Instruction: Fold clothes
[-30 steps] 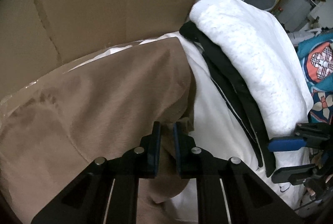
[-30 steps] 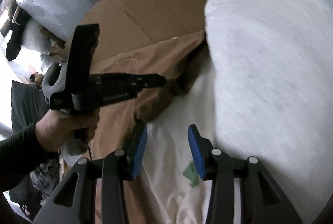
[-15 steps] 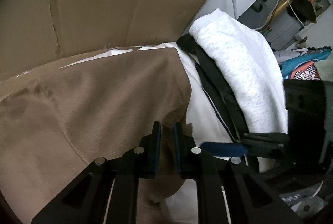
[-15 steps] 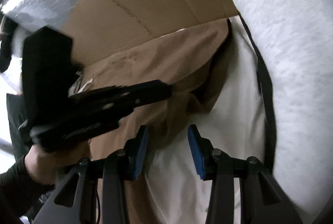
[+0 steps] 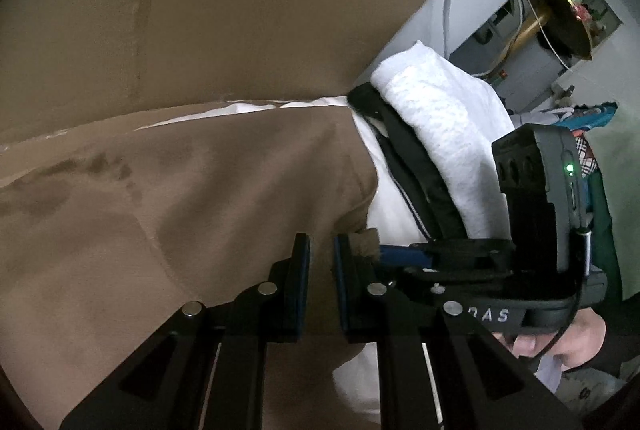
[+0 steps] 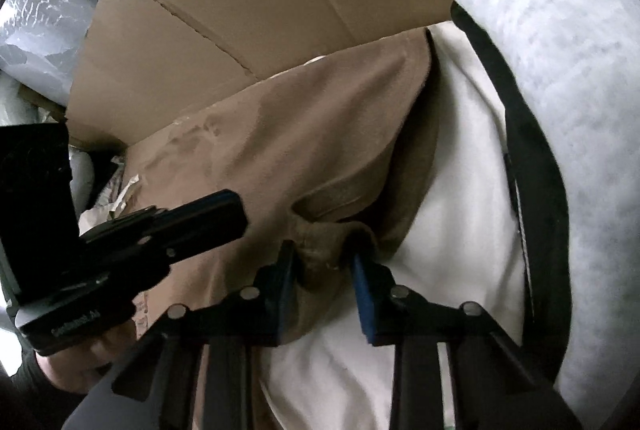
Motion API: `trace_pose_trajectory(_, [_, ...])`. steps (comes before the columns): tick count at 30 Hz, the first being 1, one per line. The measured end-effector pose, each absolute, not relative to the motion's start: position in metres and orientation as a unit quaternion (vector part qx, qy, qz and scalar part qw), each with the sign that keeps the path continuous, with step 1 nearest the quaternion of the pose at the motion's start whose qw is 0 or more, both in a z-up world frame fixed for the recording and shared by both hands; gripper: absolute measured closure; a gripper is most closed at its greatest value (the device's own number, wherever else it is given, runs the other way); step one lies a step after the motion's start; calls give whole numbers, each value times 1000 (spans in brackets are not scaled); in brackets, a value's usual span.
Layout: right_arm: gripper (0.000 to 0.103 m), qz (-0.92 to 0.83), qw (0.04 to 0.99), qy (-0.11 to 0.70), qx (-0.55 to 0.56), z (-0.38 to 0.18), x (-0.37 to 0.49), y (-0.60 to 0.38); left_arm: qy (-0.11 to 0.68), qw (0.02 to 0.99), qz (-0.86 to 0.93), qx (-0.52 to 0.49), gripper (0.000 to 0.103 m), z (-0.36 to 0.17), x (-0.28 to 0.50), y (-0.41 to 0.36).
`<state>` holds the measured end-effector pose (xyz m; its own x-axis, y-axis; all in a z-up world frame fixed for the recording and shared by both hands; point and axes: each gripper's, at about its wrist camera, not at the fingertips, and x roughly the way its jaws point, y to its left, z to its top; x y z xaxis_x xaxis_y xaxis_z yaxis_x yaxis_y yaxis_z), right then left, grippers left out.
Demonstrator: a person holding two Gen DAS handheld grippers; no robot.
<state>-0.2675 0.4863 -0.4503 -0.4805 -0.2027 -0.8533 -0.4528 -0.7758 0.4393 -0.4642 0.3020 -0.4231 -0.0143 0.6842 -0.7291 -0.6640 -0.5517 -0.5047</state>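
Observation:
A brown garment (image 5: 192, 198) lies spread on a white sheet (image 5: 384, 198); it also shows in the right wrist view (image 6: 280, 134). My left gripper (image 5: 321, 250) is shut on the brown garment near its right edge, cloth pinched between the pads. My right gripper (image 6: 324, 258) is open, its blue pads either side of a bunched corner of the brown garment (image 6: 324, 242). In the left wrist view the right gripper (image 5: 400, 254) comes in from the right, right beside my left fingers.
A cardboard wall (image 5: 224, 10) stands behind the garment. A folded white fleece (image 5: 444, 118) lies over a black garment (image 5: 416, 166) to the right; the fleece (image 6: 560, 90) fills the right of the right wrist view. Clutter sits at the far right (image 5: 560, 14).
My right gripper has moved left from the white sheet to the brown garment's corner, and now straddles it. My left gripper keeps its hold and has shifted slightly forward.

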Motion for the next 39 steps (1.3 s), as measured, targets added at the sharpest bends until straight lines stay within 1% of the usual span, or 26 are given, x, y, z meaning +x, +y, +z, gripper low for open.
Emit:
trace_pose_trajectory(2, [84, 794, 88, 321, -508, -452, -272, 484, -12, 469, 715, -518, 91, -424, -463, 296])
trace_pose_trajectory(4, [93, 793, 94, 319, -511, -452, -273, 483, -11, 465, 718, -518, 92, -425, -460, 289])
trace_pose_trajectory(7, [96, 796, 103, 311, -509, -445, -270, 484, -3, 460, 721, -519, 92, -426, -451, 280])
trace_pose_trajectory(18, [97, 808, 114, 314, -486, -414, -254, 495, 24, 470, 709, -525, 91, -433, -413, 274])
trace_pose_trajectory(22, [97, 811, 111, 322, -475, -407, -250, 501, 48, 469, 703, -533, 91, -440, -406, 280])
trace_pose_trajectory(28, [97, 805, 108, 299, -501, -413, -240, 490, 57, 457, 693, -554, 91, -456, -407, 285])
trace_pose_trajectory(33, [96, 791, 111, 293, -525, -420, -229, 490, 60, 456, 692, -557, 91, -456, -407, 286])
trace_pose_trajectory(39, [90, 796, 117, 279, -525, -412, -217, 487, 56, 470, 693, -544, 92, -442, -406, 291])
